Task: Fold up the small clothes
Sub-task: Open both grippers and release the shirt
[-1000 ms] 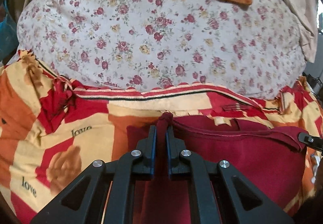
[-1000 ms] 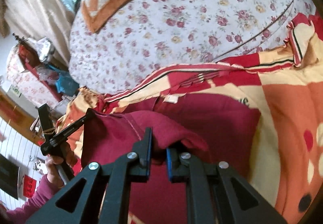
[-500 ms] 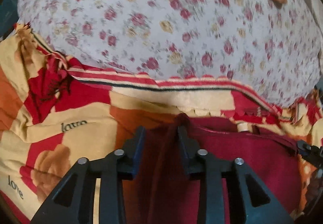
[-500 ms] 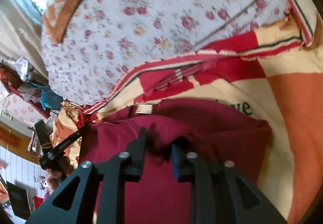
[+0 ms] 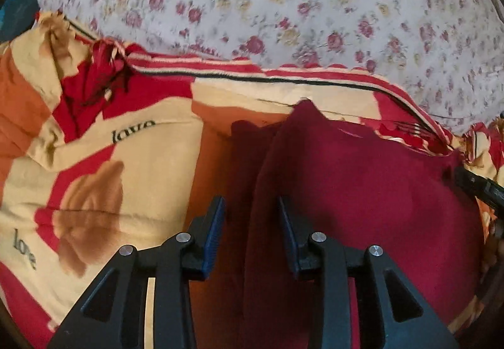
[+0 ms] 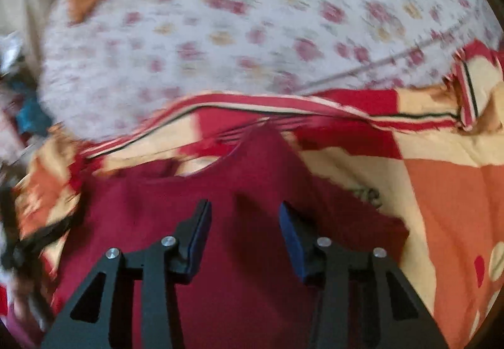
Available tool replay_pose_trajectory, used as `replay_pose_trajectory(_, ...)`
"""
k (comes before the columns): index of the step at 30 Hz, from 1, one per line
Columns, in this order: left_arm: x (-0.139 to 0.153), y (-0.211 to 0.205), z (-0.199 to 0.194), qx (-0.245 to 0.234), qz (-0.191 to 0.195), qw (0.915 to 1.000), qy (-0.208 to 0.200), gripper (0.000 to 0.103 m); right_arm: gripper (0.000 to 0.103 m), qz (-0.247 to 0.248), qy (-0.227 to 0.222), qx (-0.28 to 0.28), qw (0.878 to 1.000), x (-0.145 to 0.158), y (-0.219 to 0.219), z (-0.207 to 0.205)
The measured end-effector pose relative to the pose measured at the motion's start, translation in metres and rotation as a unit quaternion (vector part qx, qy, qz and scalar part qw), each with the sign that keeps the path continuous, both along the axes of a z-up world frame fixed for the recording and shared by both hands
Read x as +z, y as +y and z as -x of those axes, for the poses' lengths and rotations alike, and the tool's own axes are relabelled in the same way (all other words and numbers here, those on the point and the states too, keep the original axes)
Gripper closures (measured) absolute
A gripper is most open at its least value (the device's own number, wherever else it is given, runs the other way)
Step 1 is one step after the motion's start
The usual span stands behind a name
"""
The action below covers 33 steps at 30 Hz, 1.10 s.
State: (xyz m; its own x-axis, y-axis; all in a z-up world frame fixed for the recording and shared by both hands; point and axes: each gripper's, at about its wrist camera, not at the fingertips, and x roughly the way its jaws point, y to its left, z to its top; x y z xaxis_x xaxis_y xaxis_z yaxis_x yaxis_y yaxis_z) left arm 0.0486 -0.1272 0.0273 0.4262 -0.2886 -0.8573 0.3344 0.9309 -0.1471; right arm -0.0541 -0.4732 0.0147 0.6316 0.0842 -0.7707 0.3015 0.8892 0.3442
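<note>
Left claw [image 5: 251, 210] opening over maroon garment [image 5: 362, 191], right claw [image 6: 244, 216] closing, unclamped, its view alone blurred

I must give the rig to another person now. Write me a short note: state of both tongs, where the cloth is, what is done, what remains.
Left tongs: jaws opening, pads clear of the dark red garment, whose left edge lies between them.
Right tongs: jaws closing, nothing pinched yet; the garment lies flat below them.
Garment: spread on the red and yellow blanket, neckline toward the floral sheet.
Done: garment laid out and let go.
Left: make the folds; none shows yet.
</note>
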Motion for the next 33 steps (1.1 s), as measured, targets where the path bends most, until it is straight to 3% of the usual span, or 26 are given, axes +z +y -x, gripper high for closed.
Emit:
replay_pose_trajectory(4, -0.002, 0.004, -0.003, 0.018, 0.008, 0.9998, -0.003, 0.081, 0.063, -0.01, 0.013, -0.025, 1.0, -0.022, -0.017, -0.013)
replay_pose_trajectory(8, 0.002, 0.003, 0.002, 0.023, 0.004, 0.9997, -0.009, 0.081, 0.062, 0.007, 0.016, -0.014, 1.0, -0.01, -0.007, -0.005)
replay_pose_trajectory(12, 0.01, 0.004, 0.01, 0.024, -0.002, 0.9996, -0.016, 0.081, 0.053, 0.021, 0.004, -0.002, 1.0, 0.014, 0.003, 0.022)
replay_pose_trajectory(16, 0.019, 0.006, 0.019, 0.019, -0.002, 0.9995, -0.025, 0.081, 0.052, 0.044, -0.007, 0.025, 0.999, 0.035, 0.018, 0.06)
replay_pose_trajectory(24, 0.036, 0.018, 0.047, 0.01, 0.003, 0.9993, -0.037, 0.081, 0.052, 0.073, 0.008, 0.063, 0.995, 0.031, 0.048, 0.114)
replay_pose_trajectory(29, 0.031, 0.037, 0.067, 0.018, 0.03, 0.9993, -0.015, 0.081, 0.052, 0.064, 0.034, 0.065, 0.995, 0.005, 0.046, 0.127)
replay_pose_trajectory(33, 0.009, 0.053, 0.08, 0.033, 0.042, 0.9984, 0.02, 0.081, 0.052, 0.08, 0.035, 0.066, 0.994, 0.015, 0.054, 0.128)
